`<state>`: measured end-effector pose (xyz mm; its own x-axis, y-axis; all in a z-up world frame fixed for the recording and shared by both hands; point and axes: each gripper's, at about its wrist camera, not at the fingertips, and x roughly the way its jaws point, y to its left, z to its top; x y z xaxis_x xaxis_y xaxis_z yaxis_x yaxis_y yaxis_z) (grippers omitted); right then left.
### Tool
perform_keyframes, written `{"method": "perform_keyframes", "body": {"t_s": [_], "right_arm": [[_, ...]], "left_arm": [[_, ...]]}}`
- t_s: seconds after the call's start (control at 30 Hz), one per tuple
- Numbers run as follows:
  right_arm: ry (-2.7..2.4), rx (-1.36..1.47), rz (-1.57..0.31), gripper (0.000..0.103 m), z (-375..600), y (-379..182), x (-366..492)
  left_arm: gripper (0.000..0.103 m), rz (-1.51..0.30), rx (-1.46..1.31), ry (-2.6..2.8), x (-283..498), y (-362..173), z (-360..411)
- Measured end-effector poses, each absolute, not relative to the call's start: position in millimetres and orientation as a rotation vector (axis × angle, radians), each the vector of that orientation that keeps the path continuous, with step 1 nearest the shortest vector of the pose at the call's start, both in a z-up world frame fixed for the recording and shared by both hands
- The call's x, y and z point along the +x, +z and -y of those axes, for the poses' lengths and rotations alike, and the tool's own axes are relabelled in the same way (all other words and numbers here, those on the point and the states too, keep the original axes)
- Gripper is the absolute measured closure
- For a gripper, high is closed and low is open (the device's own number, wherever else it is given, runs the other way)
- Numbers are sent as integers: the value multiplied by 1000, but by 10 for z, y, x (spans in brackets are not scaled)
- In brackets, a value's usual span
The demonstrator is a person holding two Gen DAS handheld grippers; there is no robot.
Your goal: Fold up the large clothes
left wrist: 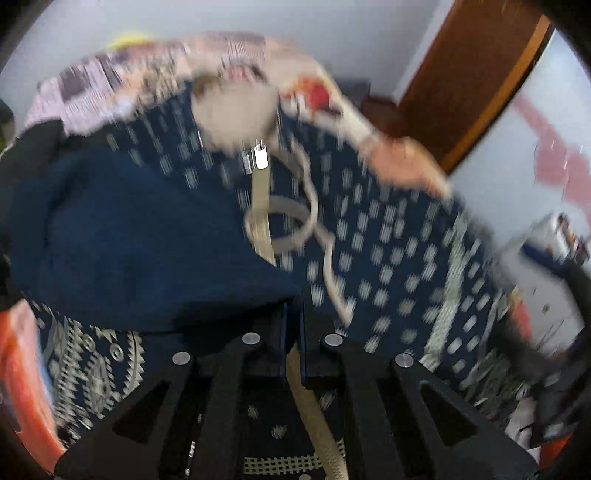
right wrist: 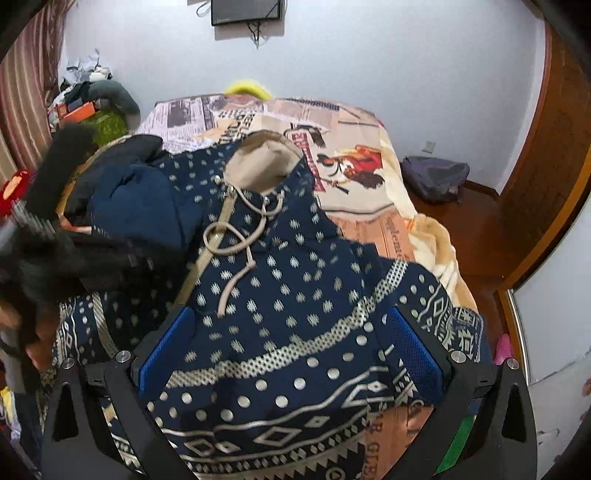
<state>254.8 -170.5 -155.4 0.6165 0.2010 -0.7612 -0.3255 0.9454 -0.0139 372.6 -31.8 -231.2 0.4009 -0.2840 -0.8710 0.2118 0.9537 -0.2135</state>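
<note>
Left gripper (left wrist: 293, 317) clamps the navy hoodie (right wrist: 295, 295); right gripper (right wrist: 295, 350) gapes, empty, above it.

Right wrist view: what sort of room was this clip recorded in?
Most likely a home bedroom. A bed with a printed cover holds the patterned hoodie, a dark screen hangs on the wall, and a backpack lies on the wooden floor.

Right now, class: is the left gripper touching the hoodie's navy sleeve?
Touching. The left wrist view shows the left gripper shut on the edge of the navy sleeve, the fabric pinched between its fingers.
</note>
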Motion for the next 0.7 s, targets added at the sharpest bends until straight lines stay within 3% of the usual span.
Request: {"method": "perform_keyframes", "body": {"t_s": [0.17,0.23,0.3,0.37,0.7], "right_arm": [[318,-186,-873,0,1653,-1592,2519],[326,-200,-868,0,1605,-1578,2505],[340,-214,-859,0,1538,-1549,2501],[356,-225,-846,0,1433,-1498,2508],[468,-282,-788,0,648,-1319,2591]], "left_arm": [[95,-1192,-5,-324,3580,-2554,360],[83,-1187,-11,-336,3506,-2477,312],[62,-1156,-9,-332,3420,-2339,216],[53,-1095,19,-305,3299,-2152,81],[44,-948,22,-81,2963,-1657,-1090]]}}
